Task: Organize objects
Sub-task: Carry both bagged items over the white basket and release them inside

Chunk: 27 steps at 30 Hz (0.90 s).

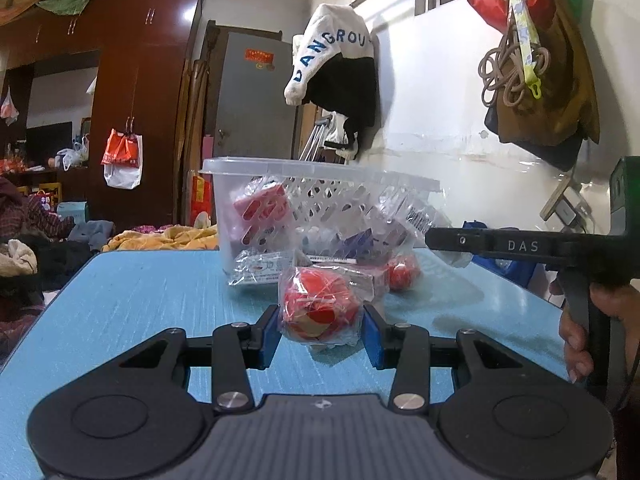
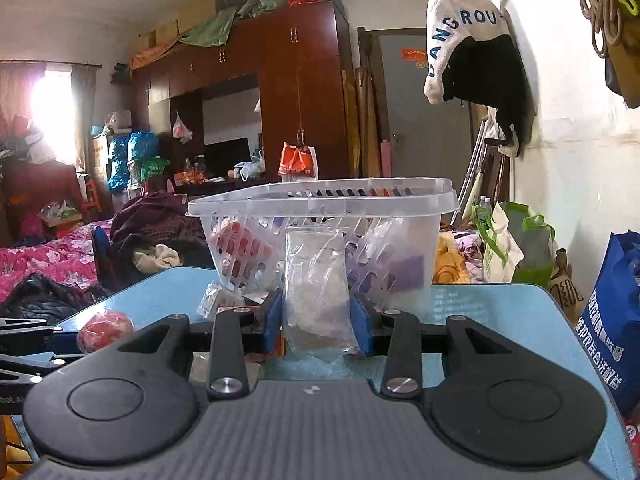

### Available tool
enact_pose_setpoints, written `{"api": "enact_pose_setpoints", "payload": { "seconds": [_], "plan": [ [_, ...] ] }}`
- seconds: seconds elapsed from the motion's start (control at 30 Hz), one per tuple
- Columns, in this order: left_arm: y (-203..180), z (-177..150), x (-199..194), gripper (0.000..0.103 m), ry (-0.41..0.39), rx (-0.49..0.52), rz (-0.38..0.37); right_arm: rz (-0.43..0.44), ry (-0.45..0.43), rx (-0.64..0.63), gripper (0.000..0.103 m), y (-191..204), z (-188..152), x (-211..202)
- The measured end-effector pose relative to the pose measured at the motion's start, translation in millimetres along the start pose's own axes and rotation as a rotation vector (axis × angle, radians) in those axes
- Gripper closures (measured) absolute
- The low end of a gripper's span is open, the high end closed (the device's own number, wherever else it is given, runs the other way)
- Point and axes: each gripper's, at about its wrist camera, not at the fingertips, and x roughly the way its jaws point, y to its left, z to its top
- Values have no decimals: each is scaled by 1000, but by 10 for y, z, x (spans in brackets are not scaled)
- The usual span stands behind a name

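Basket point(image 2: 320, 200) sits just ahead of both; right gripper point(image 2: 318, 320) clamps clear packet point(image 2: 316, 288), closer to basket; left gripper point(image 1: 320, 326) clamps red-wrapped ball point(image 1: 320, 308).

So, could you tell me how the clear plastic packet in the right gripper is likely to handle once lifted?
The clear packet looks thin and crinkled, so it will probably flop. The right gripper pinches it low, so its tall top may sag. Its glossy film may well slip.

"DAS" on right gripper point(image 1: 444, 242) — seemingly "DANGROU" on hanging garment point(image 1: 332, 60).
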Motion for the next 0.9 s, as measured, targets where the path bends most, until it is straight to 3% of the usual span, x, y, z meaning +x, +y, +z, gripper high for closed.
{"api": "enact_pose_setpoints", "payload": {
  "seconds": [0.27, 0.47, 0.57, 0.7, 0.9],
  "plan": [
    [33, 37, -7, 56, -23, -13, -1, -29, -56, -22, 62, 34, -22, -84],
    [37, 264, -25, 57, -95, -33, -8, -29, -94, -31, 62, 54, -4, -117],
    [-4, 548, 28, 57, -138, -6, -11, -24, -119, -32, 62, 48, 92, -115],
    [-41, 1080, 288, 57, -159, 2, 20, -24, -140, -59, 62, 79, 468, -71],
    [63, 1643, 1146, 56, -60, -82, 59, -109, -54, -169, 62, 36, 1027, 464]
  ]
}}
